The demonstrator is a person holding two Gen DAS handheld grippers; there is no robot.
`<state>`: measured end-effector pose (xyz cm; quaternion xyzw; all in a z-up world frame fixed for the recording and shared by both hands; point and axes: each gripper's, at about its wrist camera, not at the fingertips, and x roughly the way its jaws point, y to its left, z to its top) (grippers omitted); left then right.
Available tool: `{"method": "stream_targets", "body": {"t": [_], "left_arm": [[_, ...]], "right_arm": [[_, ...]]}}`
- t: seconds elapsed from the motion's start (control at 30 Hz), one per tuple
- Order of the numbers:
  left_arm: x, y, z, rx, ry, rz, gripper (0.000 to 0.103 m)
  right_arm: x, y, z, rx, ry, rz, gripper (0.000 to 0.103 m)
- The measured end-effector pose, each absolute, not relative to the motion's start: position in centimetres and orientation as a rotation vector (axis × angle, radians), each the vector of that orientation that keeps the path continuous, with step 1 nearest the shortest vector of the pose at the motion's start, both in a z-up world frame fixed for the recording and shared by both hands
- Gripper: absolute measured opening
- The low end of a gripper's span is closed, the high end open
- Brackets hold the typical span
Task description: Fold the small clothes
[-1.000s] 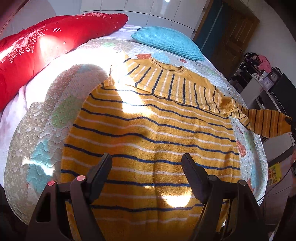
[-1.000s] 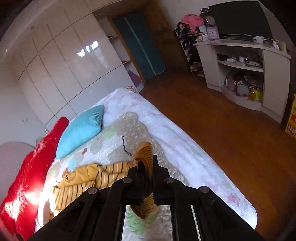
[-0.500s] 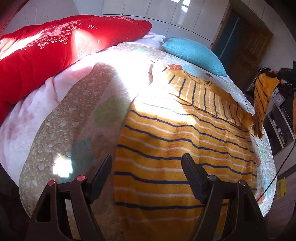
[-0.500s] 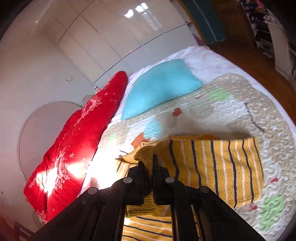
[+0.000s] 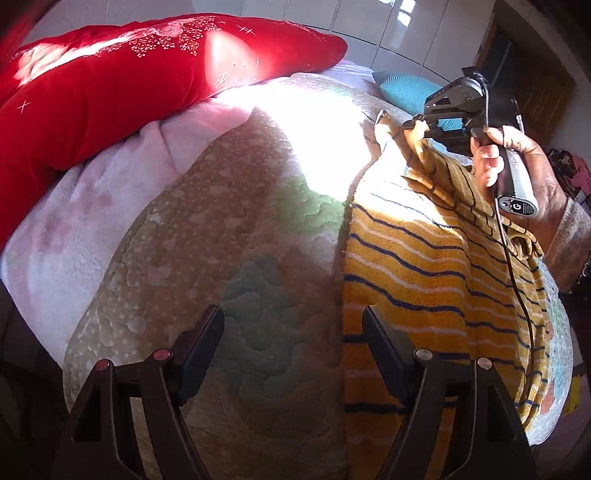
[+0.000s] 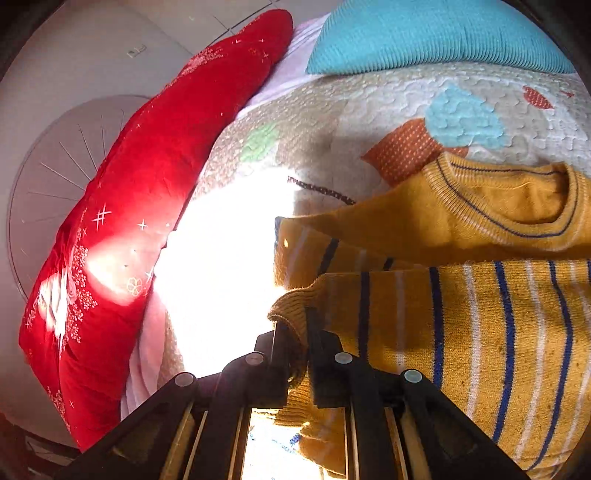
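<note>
A yellow sweater (image 5: 424, 266) with navy and white stripes lies flat on the quilted bedspread (image 5: 229, 229). My right gripper (image 6: 298, 332) is shut on the sweater's sleeve cuff (image 6: 291, 314) and holds the sleeve (image 6: 461, 325) low across the sweater's chest, below the collar (image 6: 517, 199). It also shows in the left wrist view (image 5: 415, 125), held by a hand. My left gripper (image 5: 293, 332) is open and empty, above the quilt at the sweater's left edge.
A long red pillow (image 5: 122, 74) lies along the far left of the bed, and a turquoise pillow (image 6: 424, 33) lies beyond the collar. A pink fleece blanket (image 5: 74, 221) shows under the quilt. Bright sunlight washes out part of the quilt.
My right gripper has carried the sleeve from off the bed's right side over onto the sweater's chest. My left gripper has shifted left, off the sweater body to its left edge.
</note>
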<state>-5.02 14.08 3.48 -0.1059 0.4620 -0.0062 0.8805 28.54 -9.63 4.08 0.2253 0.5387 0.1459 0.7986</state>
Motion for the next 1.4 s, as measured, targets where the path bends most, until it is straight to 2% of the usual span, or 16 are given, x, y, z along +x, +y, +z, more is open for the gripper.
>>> {"method": "stream_targets", "body": {"t": [0.07,0.17,0.37,0.5,0.63,0.77,0.83,0.97,1.07,1.2,1.27,1.4], "left_arm": [[-5.1,14.1,3.5,-0.216,0.962,-0.009,0.076],[-5.1,14.0,3.7,-0.206,0.961,-0.003,0.076],[-5.2,13.7,3.8,-0.211,0.963,0.004,0.076],[-5.4,12.3,4.3,-0.192,0.955,-0.014,0.076],[-5.6,10.2,4.8,-0.155,0.952,-0.036,0.076],[-5.4,8.0,5.3,-0.102,0.948,-0.053,0.076],[-5.4,7.0,5.4,-0.068,0.947,-0.056,0.076],[-5.5,5.0,5.5,-0.024,0.953,-0.073,0.076],[-5.8,3.8,5.7,0.014,0.949,-0.085,0.076],[-6.0,2.8,5.7,0.057,0.946,-0.087,0.076],[-5.9,2.6,5.5,0.059,0.952,-0.088,0.076],[-5.8,2.3,4.9,0.056,0.97,-0.092,0.076]], "right_arm": [[29.1,-8.3,2.3,0.454,1.203,0.302,0.028],[28.6,-7.6,3.2,0.409,1.169,0.327,0.042],[24.0,-8.6,7.9,0.199,1.086,0.364,0.062],[20.9,-13.9,7.1,0.144,1.109,0.28,0.063],[19.0,-24.0,4.3,0.249,1.146,0.066,0.063],[16.8,-32.8,2.8,0.441,1.108,-0.01,0.048],[16.0,-34.7,2.9,0.496,1.084,-0.014,0.047],[14.9,-34.7,3.7,0.518,1.064,0.0,0.05],[12.7,-32.8,5.4,0.494,1.026,0.023,0.059],[8.6,-31.1,7.4,0.492,0.993,0.154,0.061],[6.3,-30.1,7.6,0.483,1.01,0.239,0.065],[1.5,-28.4,5.7,0.367,1.101,0.309,0.066]]}}
